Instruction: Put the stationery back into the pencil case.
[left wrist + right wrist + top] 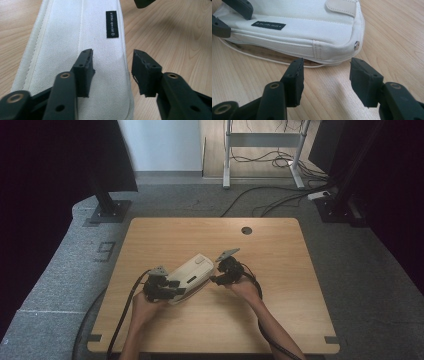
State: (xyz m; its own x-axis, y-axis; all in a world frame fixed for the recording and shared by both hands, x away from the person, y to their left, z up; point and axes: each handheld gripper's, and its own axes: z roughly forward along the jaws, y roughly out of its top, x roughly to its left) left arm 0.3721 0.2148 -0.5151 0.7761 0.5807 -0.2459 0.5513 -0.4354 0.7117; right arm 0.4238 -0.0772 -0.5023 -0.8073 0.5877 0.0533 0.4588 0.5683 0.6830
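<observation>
A cream canvas pouch [191, 273] with a small black label [112, 24] lies slanted on the wooden table [270, 245]. My left gripper [172, 287] is open at the pouch's near end, one jaw over the fabric [62, 45] and the other beside its edge over the wood. My right gripper [216, 279] is open just short of the pouch's long side [294, 25], near the corner with a metal rivet [356, 45]. The pouch's tan tab [341, 5] sits on its top. Nothing lies between either pair of jaws.
A round cable hole [246, 230] is in the table's far edge. Beyond the table stand dark stand bases [107, 210] and a desk frame [262, 150] with cables on grey carpet. Bare wood spreads to the right and front.
</observation>
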